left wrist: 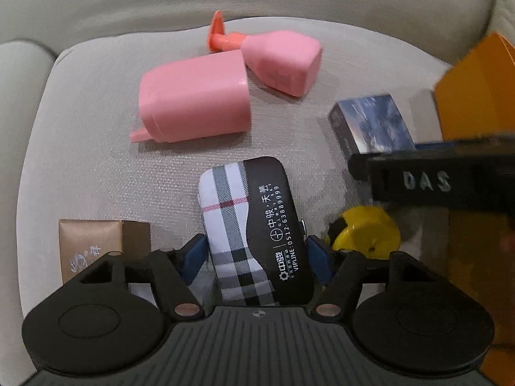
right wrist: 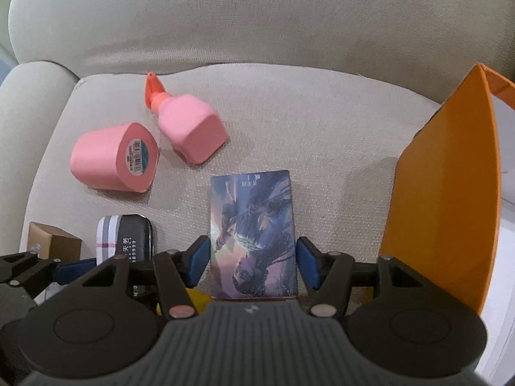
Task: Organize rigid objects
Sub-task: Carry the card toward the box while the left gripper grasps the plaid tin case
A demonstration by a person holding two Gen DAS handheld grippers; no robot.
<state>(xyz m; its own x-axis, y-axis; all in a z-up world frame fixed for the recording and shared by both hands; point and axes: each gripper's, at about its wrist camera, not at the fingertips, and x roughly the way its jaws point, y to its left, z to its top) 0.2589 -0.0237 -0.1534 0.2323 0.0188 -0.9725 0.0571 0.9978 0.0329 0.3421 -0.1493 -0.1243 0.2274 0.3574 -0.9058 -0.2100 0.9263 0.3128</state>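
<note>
plaid case point(left wrist: 254, 234), picture box point(right wrist: 252, 238) lie on cushion point(right wrist: 322, 135).

The sofa cushion point(left wrist: 96, 103) is coarse, matt woven cloth. Two pink bottles point(left wrist: 196, 96) look like smooth, softly shiny plastic. The plaid case point(left wrist: 254, 225) has a matt black printed face. The picture box point(right wrist: 252, 234) is glossy card; the brown box point(left wrist: 93, 241) is matt paper.
</note>
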